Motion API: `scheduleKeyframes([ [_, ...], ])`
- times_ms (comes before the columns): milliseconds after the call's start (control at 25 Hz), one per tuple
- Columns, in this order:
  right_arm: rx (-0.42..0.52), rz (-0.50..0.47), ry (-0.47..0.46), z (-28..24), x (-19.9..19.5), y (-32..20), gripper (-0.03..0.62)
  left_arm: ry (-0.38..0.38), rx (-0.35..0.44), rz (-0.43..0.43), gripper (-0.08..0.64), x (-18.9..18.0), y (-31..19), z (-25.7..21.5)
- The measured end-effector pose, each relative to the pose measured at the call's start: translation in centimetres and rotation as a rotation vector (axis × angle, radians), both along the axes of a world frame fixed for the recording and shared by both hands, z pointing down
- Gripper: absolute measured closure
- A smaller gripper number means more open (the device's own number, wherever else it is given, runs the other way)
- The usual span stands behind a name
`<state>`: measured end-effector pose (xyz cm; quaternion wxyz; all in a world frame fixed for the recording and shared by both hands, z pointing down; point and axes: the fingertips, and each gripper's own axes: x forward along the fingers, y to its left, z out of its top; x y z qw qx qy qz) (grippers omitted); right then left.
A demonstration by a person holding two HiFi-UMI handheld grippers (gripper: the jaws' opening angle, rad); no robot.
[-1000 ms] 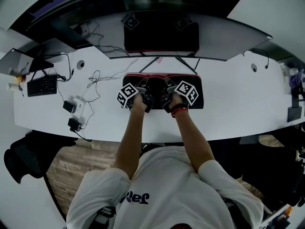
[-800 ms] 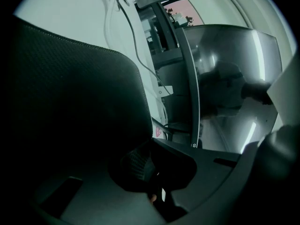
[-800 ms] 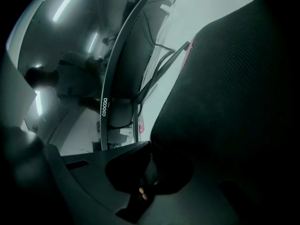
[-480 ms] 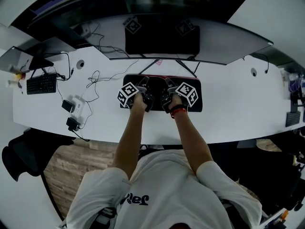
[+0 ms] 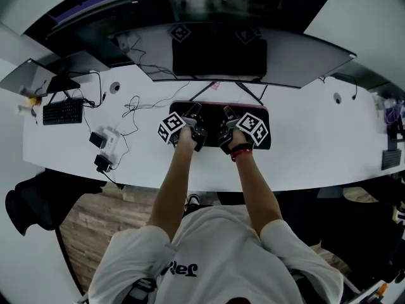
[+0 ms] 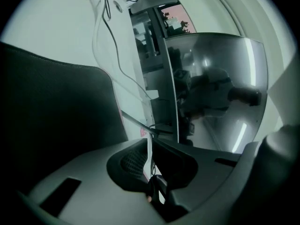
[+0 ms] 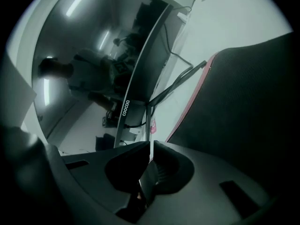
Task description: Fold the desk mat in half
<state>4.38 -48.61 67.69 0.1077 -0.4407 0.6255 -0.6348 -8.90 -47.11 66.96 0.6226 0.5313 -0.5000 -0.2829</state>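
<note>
The desk mat point(image 5: 261, 138) is black with a red edge and lies on the white desk in front of the monitor stand. Both grippers hover over its middle, side by side. My left gripper point(image 5: 194, 111) points toward the mat's far edge. Its jaws are opening, only a thin slit apart, with nothing between them point(image 6: 150, 142). The mat point(image 6: 56, 111) fills the left of that view. My right gripper point(image 5: 226, 113) is closing to a thin slit, also holding nothing point(image 7: 151, 146). The mat point(image 7: 243, 107) and its red edge point(image 7: 190, 102) lie to its right.
A curved monitor point(image 5: 219, 57) stands right behind the mat on a splayed stand point(image 7: 176, 86). Loose cables point(image 5: 136, 106), power adapters point(image 5: 104, 144) and a keyboard point(image 5: 63, 112) are on the desk's left part. The desk's front edge point(image 5: 209, 185) runs close below the hands.
Both hands stay over the mat's middle with only a slight drift. The mat has not visibly moved. The head view has tilted a little.
</note>
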Motion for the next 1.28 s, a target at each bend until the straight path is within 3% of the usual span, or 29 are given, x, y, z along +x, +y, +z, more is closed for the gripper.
scheduleKeyframes([
  [320,0.093,-0.02,0.089,-3.2,-0.3,4.7,0.572,-0.087,0.075,0.084,0.529,0.2,4.3,-4.1],
  [480,0.134,-0.027,0.126,-4.6,-0.8,7.6,0.575,-0.168,0.096,0.127,0.534,-0.8,7.8,-5.1],
  [680,0.191,-0.076,0.2,-6.1,-1.7,12.0,0.575,-0.175,0.12,0.1,0.538,-3.1,12.6,-6.8],
  [760,0.215,-0.083,0.223,-7.0,-1.8,13.5,0.576,-0.216,0.131,0.111,0.538,-3.7,14.3,-7.6],
  [1000,0.325,-0.14,0.383,-9.4,-2.0,18.0,0.577,-0.353,0.164,0.17,0.538,-4.8,18.9,-9.5],
  [1280,0.423,-0.154,0.509,-12.1,-0.4,22.2,0.577,-0.423,0.27,0.228,0.54,-5.1,22.9,-13.3],
])
